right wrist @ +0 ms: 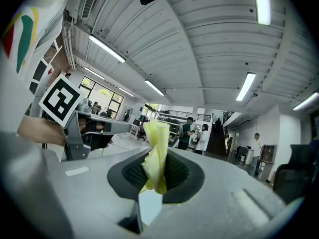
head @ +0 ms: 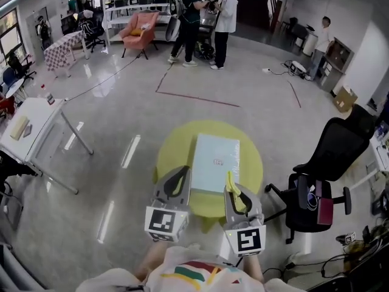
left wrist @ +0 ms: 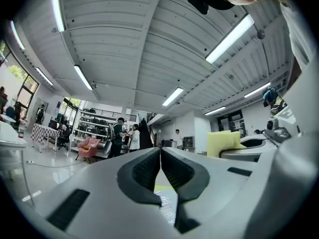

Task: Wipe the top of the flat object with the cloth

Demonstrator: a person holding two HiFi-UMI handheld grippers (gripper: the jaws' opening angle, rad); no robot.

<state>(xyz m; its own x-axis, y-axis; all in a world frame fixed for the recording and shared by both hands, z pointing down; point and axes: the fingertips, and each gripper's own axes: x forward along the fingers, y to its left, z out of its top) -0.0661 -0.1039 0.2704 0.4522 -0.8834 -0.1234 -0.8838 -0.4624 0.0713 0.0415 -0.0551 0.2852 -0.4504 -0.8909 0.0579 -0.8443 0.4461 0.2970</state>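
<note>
The left gripper has its two jaws pressed together along their whole length, and nothing is between them. Its dark pads are ribbed, and the body around them is smooth grey plastic. It hangs over the near left side of the round table, just beside the near left corner of the flat object.

The right gripper is pinching the cloth. The jaws are closed on the lower part of it, and the rest stands up out of them as a crumpled, twisted strip. The cloth is thin, soft and pale yellow. This gripper is at the near right corner of the flat object; I cannot tell if the cloth touches it.

The flat object is a pale mint rectangle with a smooth, matte top and a small red mark in the middle. It lies flat on the table, with its long side running from near to far. The table top is yellow-green. To the right stands a black office chair, and far behind some people stand on the shiny grey floor.
</note>
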